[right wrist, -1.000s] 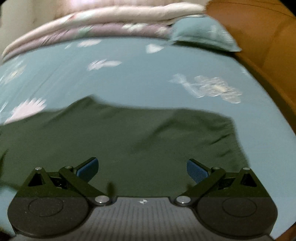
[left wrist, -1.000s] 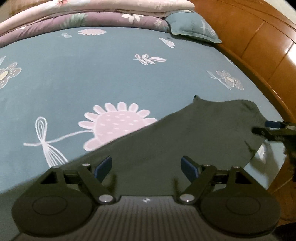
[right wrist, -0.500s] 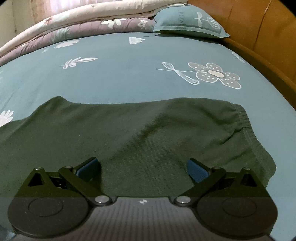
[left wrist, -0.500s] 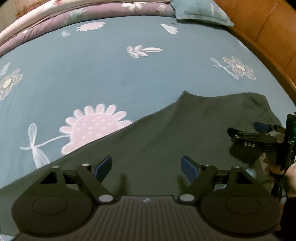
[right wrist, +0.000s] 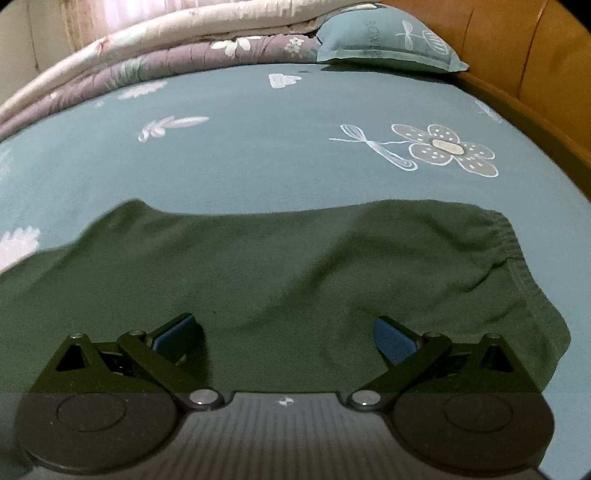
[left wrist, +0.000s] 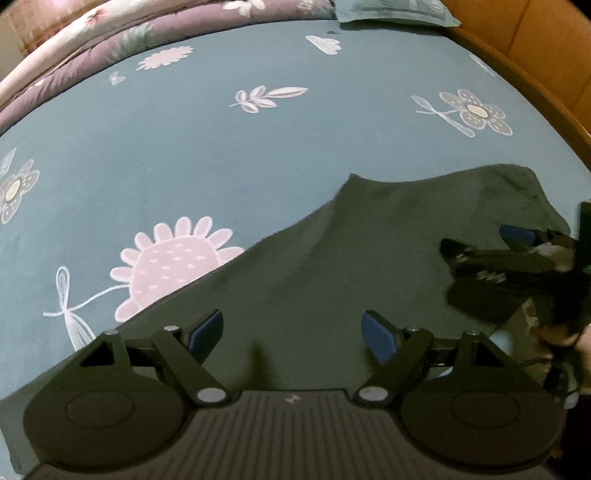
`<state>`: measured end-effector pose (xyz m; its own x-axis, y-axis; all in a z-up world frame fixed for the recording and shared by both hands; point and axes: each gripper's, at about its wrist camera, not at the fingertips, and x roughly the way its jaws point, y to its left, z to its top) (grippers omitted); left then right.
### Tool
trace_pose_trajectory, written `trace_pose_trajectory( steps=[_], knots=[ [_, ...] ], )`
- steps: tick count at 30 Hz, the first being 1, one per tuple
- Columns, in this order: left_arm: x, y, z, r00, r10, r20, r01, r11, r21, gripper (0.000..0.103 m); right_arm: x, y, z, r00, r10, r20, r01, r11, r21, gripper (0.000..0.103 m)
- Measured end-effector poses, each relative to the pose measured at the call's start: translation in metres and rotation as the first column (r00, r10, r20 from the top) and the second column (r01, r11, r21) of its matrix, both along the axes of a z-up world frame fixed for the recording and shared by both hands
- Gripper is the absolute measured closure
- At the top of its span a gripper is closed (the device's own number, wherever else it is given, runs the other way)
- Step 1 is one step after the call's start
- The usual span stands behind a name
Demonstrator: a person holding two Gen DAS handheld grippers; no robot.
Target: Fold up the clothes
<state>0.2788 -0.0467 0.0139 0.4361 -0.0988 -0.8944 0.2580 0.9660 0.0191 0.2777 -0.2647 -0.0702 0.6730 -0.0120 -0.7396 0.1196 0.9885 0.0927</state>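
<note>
left wrist view: the left gripper (left wrist: 291, 334) points down over a dark green garment (left wrist: 369, 266), its blue-padded fingers (left wrist: 206, 332) spread wide apart with nothing between them and only cloth beneath. the garment lies flat on a teal bedsheet (left wrist: 221, 147) printed with pale flowers; its far edge rises to a small peak near the middle of the view and slopes down toward the lower left, just beside a large pink flower print (left wrist: 170, 262). at the right edge the right gripper (left wrist: 491, 247) is seen from the side, low over the garment's right end, with part of the person's hand (left wrist: 561, 332) behind it. a rolled quilt (left wrist: 110, 37) and a teal pillow (left wrist: 395, 14) lie along the far side of the bed, and a wooden headboard (left wrist: 535, 48) curves along the right.

right wrist view: the right gripper (right wrist: 286, 338) also stands with its jaws wide apart, empty, above the same garment (right wrist: 277, 266). here the garment spreads across the whole near half of the view, its gathered, stitched waistband (right wrist: 517, 258) at the right end, lying on the sheet (right wrist: 258, 147). a grey flower print (right wrist: 443, 147) lies on the sheet beyond it, well apart. the quilt (right wrist: 166, 51), pillow (right wrist: 388, 40) and headboard (right wrist: 517, 44) close the background.
</note>
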Motion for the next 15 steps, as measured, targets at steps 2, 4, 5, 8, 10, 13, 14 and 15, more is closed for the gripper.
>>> trace_pose_trajectory(
  steps=[2,4,5,8,10,13,14,15],
  knots=[
    [-0.001,0.007,-0.004,1.0,0.023,-0.006,-0.023,1.0,-0.014,0.021,-0.003,-0.011,0.007,1.0,-0.011,0.026,0.009,0.998,0.061,0.0],
    [-0.004,0.013,-0.008,0.999,0.035,-0.011,-0.036,0.999,-0.028,0.021,-0.005,-0.024,0.011,0.998,-0.047,0.049,0.044,0.997,0.064,0.0],
    [-0.005,0.017,-0.011,0.999,0.036,-0.012,-0.036,0.999,-0.038,0.021,-0.006,-0.031,0.01,0.997,-0.065,0.048,0.062,0.997,0.053,0.0],
    [-0.008,0.031,-0.024,0.998,0.056,-0.013,-0.057,0.996,-0.063,0.021,-0.007,-0.049,-0.005,0.997,-0.072,0.002,0.072,0.997,0.037,0.0],
    [-0.006,0.041,-0.033,0.996,0.085,-0.021,-0.087,0.992,-0.09,0.021,-0.014,-0.048,-0.004,1.0,-0.026,0.014,0.026,1.0,0.012,0.0],
    [0.002,0.042,-0.041,0.998,0.064,-0.014,-0.065,0.987,-0.15,0.021,-0.025,-0.044,0.001,1.0,0.007,0.006,-0.007,1.0,-0.017,0.0],
    [0.006,0.037,-0.043,0.999,0.035,-0.007,-0.036,0.983,-0.18,0.021,-0.029,-0.042,0.003,1.0,0.018,0.005,-0.017,0.999,-0.028,0.0],
    [0.011,0.03,-0.045,1.0,0.006,0.0,-0.006,0.978,-0.209,0.021,-0.033,-0.04,0.006,1.0,0.028,0.004,-0.028,0.999,-0.038,0.0]
  ],
)
